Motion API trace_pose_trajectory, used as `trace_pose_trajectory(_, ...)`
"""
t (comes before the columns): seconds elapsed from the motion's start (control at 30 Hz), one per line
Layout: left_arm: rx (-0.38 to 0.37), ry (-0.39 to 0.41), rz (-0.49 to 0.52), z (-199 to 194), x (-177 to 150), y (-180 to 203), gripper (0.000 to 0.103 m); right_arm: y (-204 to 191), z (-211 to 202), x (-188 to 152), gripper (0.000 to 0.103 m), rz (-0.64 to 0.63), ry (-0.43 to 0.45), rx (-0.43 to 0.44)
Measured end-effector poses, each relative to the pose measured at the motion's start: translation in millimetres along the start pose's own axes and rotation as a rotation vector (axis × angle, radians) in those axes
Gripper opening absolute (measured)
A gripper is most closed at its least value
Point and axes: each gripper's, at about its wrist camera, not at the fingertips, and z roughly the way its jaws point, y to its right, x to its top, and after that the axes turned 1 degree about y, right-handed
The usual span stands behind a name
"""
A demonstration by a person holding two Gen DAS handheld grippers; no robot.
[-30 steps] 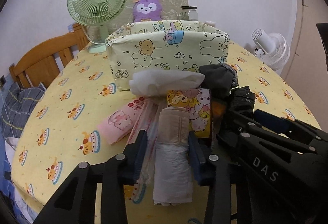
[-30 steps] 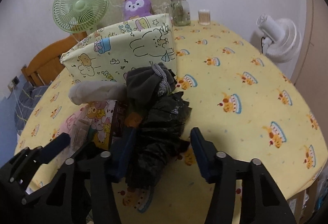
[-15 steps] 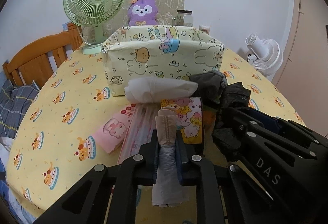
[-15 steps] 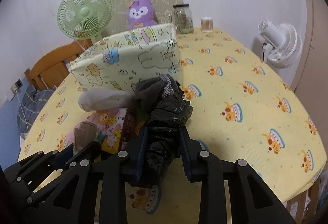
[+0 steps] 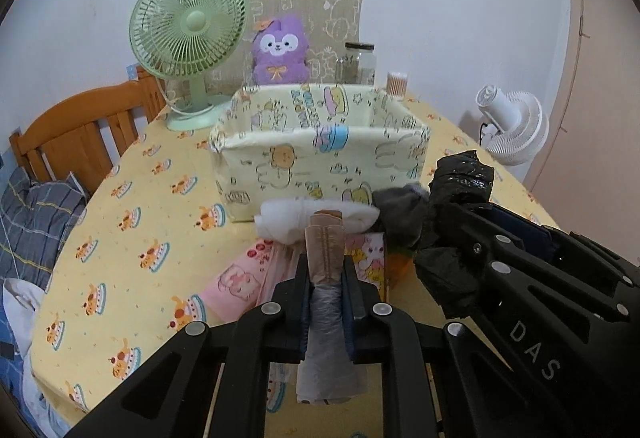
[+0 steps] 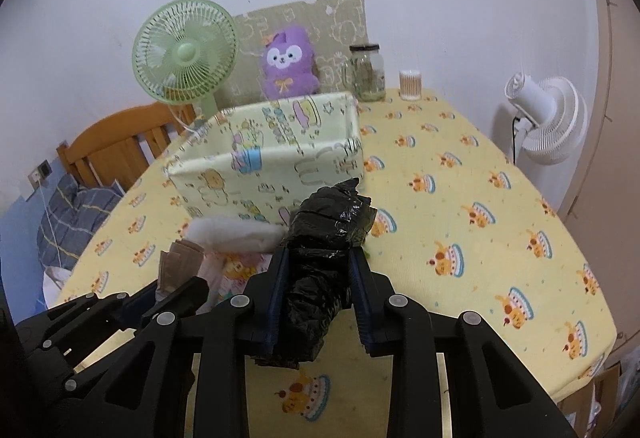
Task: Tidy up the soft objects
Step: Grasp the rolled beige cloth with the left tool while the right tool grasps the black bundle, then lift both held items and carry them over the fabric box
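My left gripper [image 5: 326, 278] is shut on a beige and white plastic bag roll [image 5: 325, 250] and holds it above the table. My right gripper [image 6: 318, 270] is shut on a black plastic bag bundle [image 6: 328, 230], also lifted; the bundle also shows in the left wrist view [image 5: 460, 181]. The cartoon-print fabric storage box [image 5: 320, 153] stands open just beyond, and shows in the right wrist view [image 6: 264, 161]. Below lie a white soft roll [image 5: 320, 217], a dark grey cloth [image 5: 400, 209], a pink pack [image 5: 236, 278] and a cartoon pack [image 5: 370, 254].
A green desk fan [image 5: 188, 25], purple plush [image 5: 280, 53], glass jar [image 5: 360, 61] and cotton swab cup [image 5: 396, 81] stand behind the box. A wooden chair [image 5: 72, 133] is at left, a white fan [image 6: 548, 121] off the table's right edge.
Both grippers closed on their bundles and lifted them off the pile. The views rose, so the box's inside now shows.
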Motion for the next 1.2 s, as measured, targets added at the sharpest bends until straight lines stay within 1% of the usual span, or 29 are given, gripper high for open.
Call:
trace_pose_trajectory(0.27,0.012,0.037,0.001,-14.9,14.5,1.7,0.011,-5.8,-16.9,15.7,0.033,-0.01,0.043,-0.001)
trace_pose_trajectory(0.7,0.011,0.133,0.004,-42.4,47.6,1.0,0.011,-13.9,-46.5,48.9,0.033,-0.023,0.124,0.008)
trace_pose_trajectory(0.9,0.012,0.161,0.011,-47.5,57.9,1.0,0.011,-14.9,-54.1,59.0,0.033,-0.024,0.148,0.006)
trace_pose_trajectory(1.2,0.018,0.176,0.013,-42.3,71.7,-0.7,0.011,-13.9,-49.6,72.2,0.033,-0.017,0.154,-0.003)
